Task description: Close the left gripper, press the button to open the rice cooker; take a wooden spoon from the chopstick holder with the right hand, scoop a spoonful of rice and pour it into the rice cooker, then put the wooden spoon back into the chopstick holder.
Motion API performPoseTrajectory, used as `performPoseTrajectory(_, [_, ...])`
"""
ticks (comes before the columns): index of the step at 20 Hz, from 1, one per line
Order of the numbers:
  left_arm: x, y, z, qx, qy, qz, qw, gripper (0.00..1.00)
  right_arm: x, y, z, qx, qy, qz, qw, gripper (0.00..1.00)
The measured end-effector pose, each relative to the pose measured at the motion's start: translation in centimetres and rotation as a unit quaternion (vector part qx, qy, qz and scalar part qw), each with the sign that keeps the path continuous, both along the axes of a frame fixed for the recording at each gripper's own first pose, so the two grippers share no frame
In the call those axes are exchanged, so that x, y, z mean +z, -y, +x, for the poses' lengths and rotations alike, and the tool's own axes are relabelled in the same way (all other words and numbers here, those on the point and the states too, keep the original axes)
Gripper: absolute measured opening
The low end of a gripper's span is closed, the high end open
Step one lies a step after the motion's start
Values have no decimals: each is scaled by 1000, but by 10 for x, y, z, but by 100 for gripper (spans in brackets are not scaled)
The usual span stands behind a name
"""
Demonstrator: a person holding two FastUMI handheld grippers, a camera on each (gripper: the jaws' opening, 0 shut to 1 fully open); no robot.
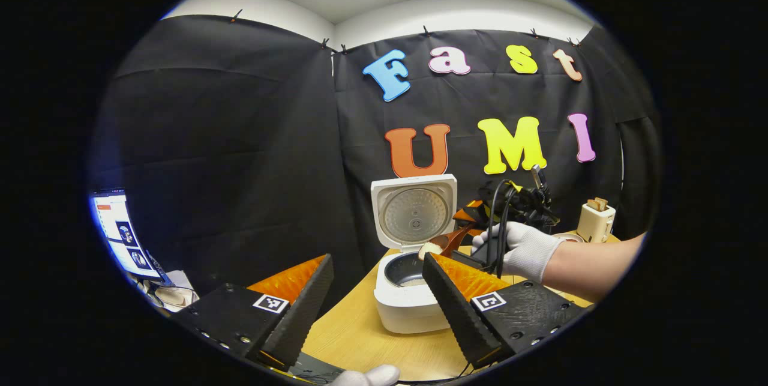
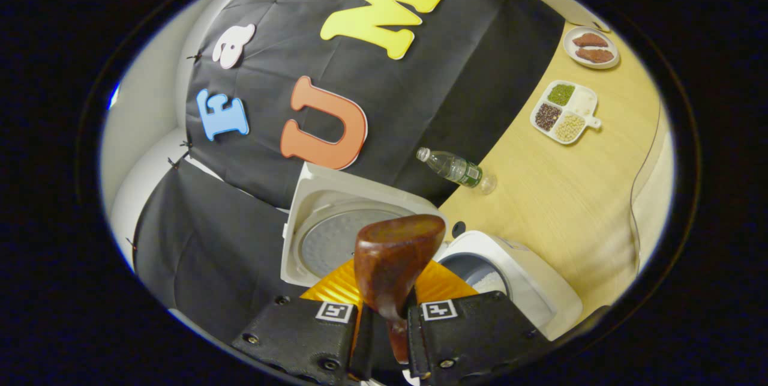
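Two grippers: one in each gloved hand, both over a wooden table (image 1: 354, 332).
Left gripper (image 1: 378, 290): fingers spread wide apart, nothing between them; it hangs in front of the rice cooker, not touching it.
Right gripper (image 2: 387, 326): fingers pressed together on the handle of the wooden spoon (image 2: 393, 260), pinching it from both sides. In the left gripper view it sits behind the cooker, held by a white-gloved hand (image 1: 522, 251) with black cables running over it.
Wooden spoon: bowl tilted over the open pot; in the left gripper view a small heap of rice (image 1: 429, 249) shows at its tip, just above the pot's rim.
Rice cooker (image 1: 408, 296): white, lid (image 1: 414, 212) standing fully open and upright; some white rice lies at the bottom of the dark inner pot.
Divided dish (image 2: 564, 111): four compartments of grains, well apart from the cooker on the table.
Water bottle (image 2: 453, 167): lying on its side near the cloth wall.
Plate (image 2: 591, 47): two brown pieces on it, beyond the divided dish.
Toaster (image 1: 595, 221): far end of the table, two slices poking out.
Screen (image 1: 123, 236): lit, off the table's left edge.
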State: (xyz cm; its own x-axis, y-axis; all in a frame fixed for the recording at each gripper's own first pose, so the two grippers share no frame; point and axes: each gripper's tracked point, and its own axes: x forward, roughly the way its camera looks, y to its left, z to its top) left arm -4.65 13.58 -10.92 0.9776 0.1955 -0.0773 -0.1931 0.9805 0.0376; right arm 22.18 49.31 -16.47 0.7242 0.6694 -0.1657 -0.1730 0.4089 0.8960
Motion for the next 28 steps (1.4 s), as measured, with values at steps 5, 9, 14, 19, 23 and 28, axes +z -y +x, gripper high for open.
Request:
performPoseTrajectory(5, [-2,-7,-3,10,-3,-2,1000,95,-17,-15,5,0,55,-103,993,28])
performPoseTrajectory(9, [-2,-10,-3,13,-3,-1,1000,95,-24,-30,5,16,150,-247,957,28])
performPoseTrajectory(14, [-3,-11,-4,16,-4,0,1000,95,-11,-50,-5,45,295,-398,867,28])
performPoseTrajectory(19, [-2,-9,-2,16,-4,0,1000,95,4,-73,-24,75,415,-487,765,28])
performPoseTrajectory(23, [1,-6,-2,14,1,0,1000,95,11,-92,-44,96,508,-531,671,29])
performPoseTrajectory(28, [4,-8,-5,17,3,1,1000,95,9,-88,-42,102,507,-523,677,28])
